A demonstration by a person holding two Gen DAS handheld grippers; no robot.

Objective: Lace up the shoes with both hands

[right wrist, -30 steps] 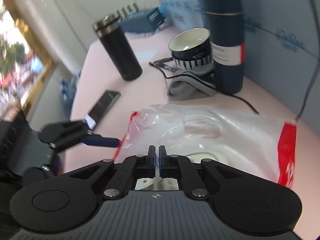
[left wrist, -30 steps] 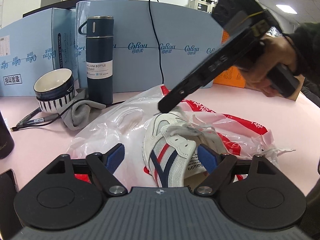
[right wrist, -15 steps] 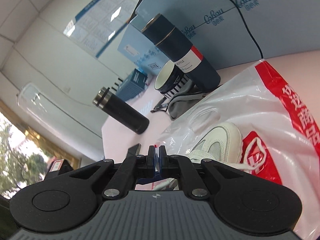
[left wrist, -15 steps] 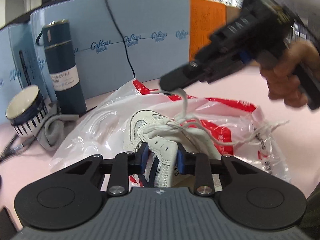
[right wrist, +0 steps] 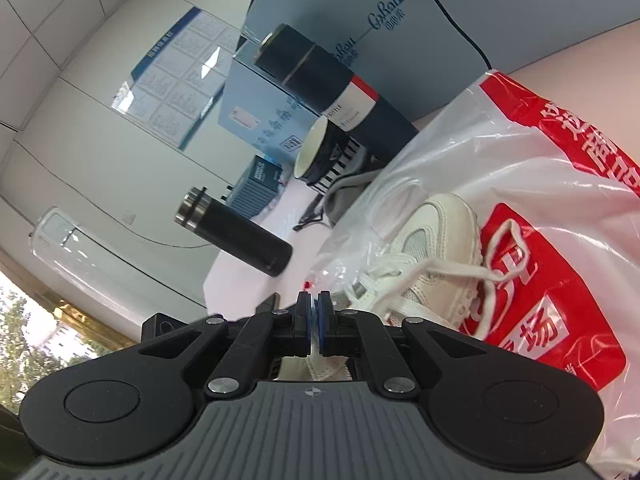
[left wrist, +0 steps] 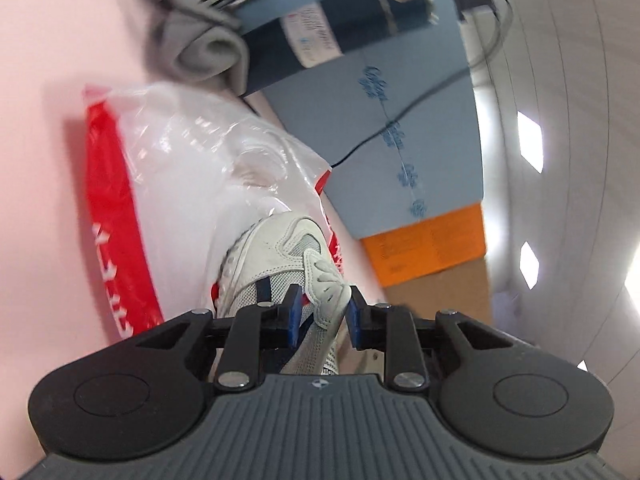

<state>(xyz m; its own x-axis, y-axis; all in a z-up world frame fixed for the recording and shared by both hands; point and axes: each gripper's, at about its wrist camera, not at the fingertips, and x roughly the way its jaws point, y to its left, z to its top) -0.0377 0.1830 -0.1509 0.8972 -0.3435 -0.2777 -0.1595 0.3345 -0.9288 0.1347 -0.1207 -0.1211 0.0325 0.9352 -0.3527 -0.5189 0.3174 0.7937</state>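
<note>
Pink desk (left wrist: 48, 160): sneaker (left wrist: 276, 256) on plastic bag (left wrist: 180, 168).

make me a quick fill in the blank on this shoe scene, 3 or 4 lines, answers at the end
1. The white mesh sneaker lies on a red and white ____ bag.
2. The left tool is clamped on the sneaker's ____.
3. The right tool is shut on a white ____.
4. The striped ceramic cup sits on a crumpled ____ cloth.

Missing words: plastic; tongue; shoelace; grey
</note>
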